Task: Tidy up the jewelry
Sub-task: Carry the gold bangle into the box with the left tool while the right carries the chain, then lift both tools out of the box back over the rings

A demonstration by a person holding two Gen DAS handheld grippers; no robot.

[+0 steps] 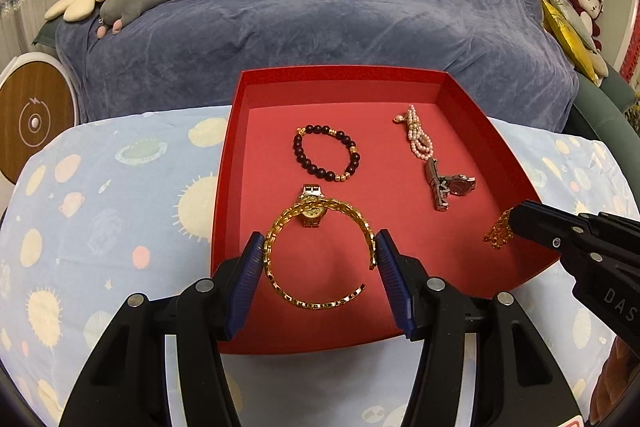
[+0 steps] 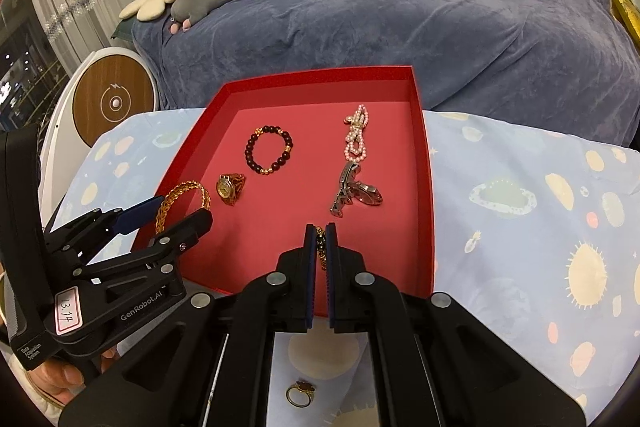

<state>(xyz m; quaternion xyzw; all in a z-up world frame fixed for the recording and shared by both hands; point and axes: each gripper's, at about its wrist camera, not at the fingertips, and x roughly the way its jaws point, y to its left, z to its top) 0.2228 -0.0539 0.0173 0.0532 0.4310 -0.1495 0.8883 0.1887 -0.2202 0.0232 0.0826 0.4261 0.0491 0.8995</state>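
Left gripper (image 1: 320,259) spread wide around gold braided chain bracelet (image 1: 320,223); right gripper (image 2: 320,247) pinching small gold chain (image 2: 320,241) above shallow red cardboard tray (image 2: 426,187), likely for placement.

Your left gripper (image 1: 320,255) has a matte black plastic frame with two diverging arms, round silver screw heads at the pivots, and ribbed dark-blue finger pads (image 1: 250,283). Seen from the right wrist, its body carries white lettering "GenRobot.AI", "Data Acquisition System", and a pink-bordered label handwritten "13.14". Your right gripper (image 2: 320,247) is identical in build, with white "DAS" letters visible on its side. Bare skin of your left hand (image 2: 60,379) shows beneath.
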